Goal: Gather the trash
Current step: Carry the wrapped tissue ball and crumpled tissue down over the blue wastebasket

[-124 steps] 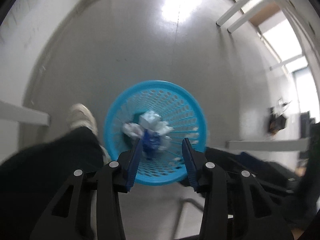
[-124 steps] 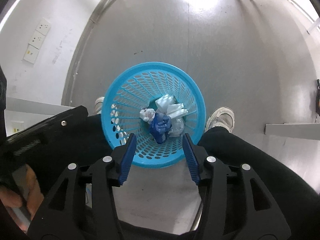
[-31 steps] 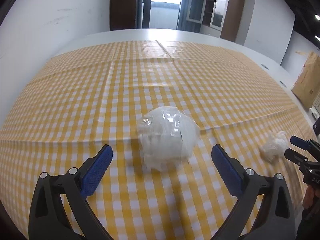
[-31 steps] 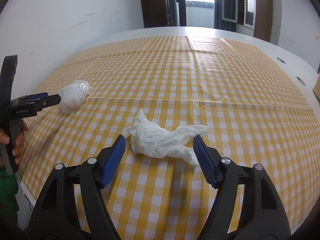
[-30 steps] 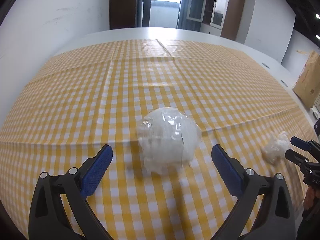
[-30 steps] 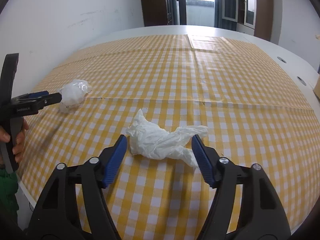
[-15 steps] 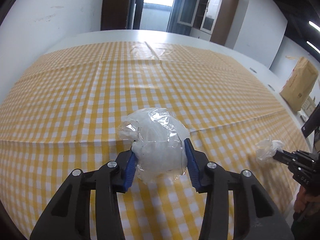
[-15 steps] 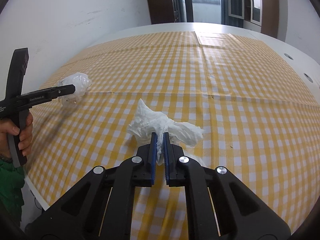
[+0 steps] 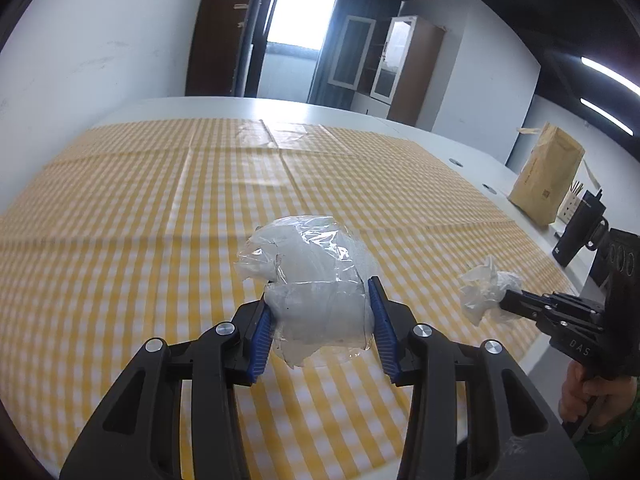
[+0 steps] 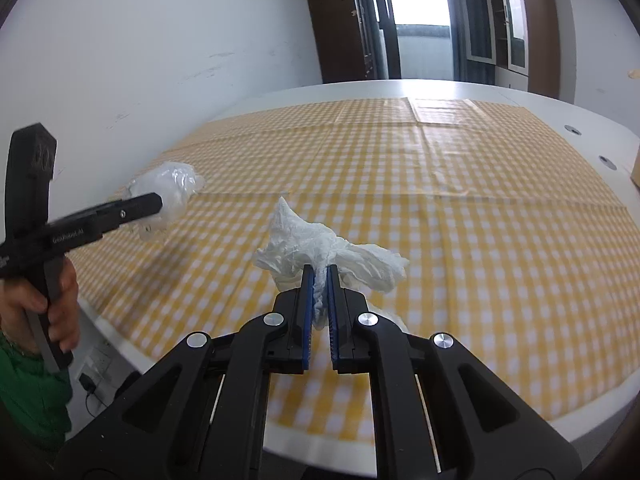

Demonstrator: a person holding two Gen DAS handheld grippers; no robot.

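Observation:
My left gripper [image 9: 320,312] is shut on a crumpled clear plastic wad [image 9: 312,280] and holds it above the yellow checked tablecloth [image 9: 160,208]. My right gripper [image 10: 319,276] is shut on a crumpled white tissue [image 10: 320,248], also lifted above the cloth. In the left wrist view the right gripper [image 9: 505,300] shows at the right edge with the tissue [image 9: 484,288]. In the right wrist view the left gripper [image 10: 158,202] shows at the left with the plastic wad [image 10: 168,188].
The white table [image 10: 520,96] extends beyond the cloth. A brown paper bag [image 9: 548,176] and a black device [image 9: 576,232] stand at the table's right side. A wall [image 10: 160,40] lies to the left; cabinets [image 9: 392,68] stand at the back.
Both grippers closed on their pieces about half a second ago and have since lifted them off the cloth and pulled back toward the near table edge.

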